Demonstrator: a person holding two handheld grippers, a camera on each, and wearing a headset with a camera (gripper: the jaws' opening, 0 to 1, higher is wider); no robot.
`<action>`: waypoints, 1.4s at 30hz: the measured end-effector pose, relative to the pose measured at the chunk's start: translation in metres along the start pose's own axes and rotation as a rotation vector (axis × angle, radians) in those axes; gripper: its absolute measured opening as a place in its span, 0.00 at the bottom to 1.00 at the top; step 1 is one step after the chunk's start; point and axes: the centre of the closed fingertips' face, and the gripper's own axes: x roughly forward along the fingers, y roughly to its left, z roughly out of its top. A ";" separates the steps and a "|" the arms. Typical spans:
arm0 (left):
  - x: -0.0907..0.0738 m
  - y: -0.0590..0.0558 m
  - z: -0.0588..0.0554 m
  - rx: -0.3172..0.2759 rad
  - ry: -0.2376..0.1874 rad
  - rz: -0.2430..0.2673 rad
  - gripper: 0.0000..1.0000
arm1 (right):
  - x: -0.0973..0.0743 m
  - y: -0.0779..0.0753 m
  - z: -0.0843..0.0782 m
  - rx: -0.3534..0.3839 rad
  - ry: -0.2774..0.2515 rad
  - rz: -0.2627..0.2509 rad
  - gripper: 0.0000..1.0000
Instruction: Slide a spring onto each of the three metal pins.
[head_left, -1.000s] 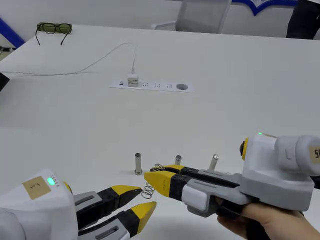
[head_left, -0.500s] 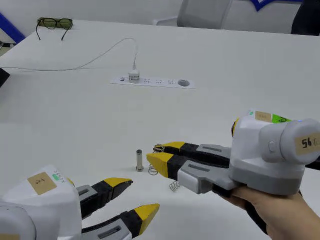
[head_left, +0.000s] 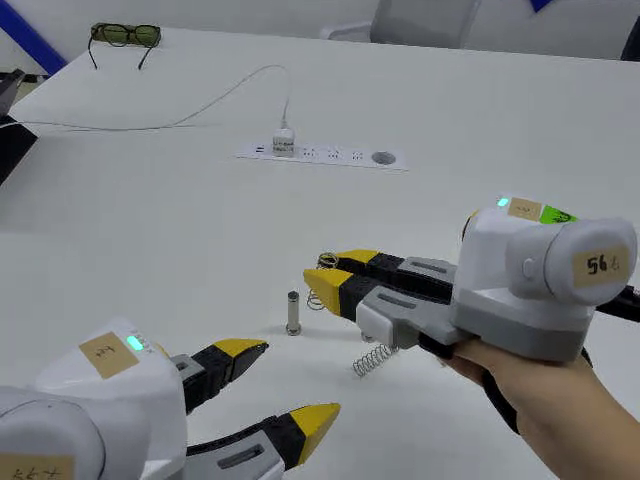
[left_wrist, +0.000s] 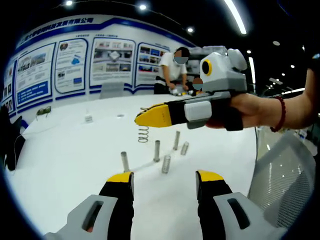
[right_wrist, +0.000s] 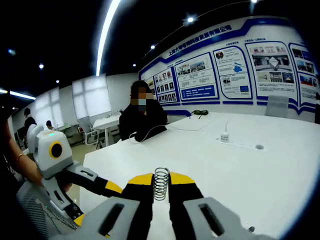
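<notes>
Spring (right_wrist: 160, 184) clenched in right claw (head_left: 330, 268), poised near the pins.
Gripped at one end, probably to leave the coil hanging free for lowering over a pin (head_left: 293, 312). Left claw (head_left: 290, 381) released, low and clear of the work. Second spring (head_left: 373, 359) lying on the counter (head_left: 150, 230).

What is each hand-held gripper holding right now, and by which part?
The right hand-held gripper pinches a small metal coil spring across its coils; the left hand-held gripper is open and empty.
</notes>
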 end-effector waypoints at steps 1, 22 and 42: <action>0.000 0.000 -0.001 0.002 0.005 0.003 0.51 | 0.002 -0.001 0.000 0.002 -0.001 -0.002 0.12; 0.002 0.008 -0.006 -0.011 0.019 0.038 0.71 | 0.036 -0.021 -0.016 0.011 0.023 -0.041 0.12; 0.002 0.012 -0.007 -0.027 0.030 0.059 0.86 | 0.047 -0.024 -0.028 0.005 0.051 -0.065 0.12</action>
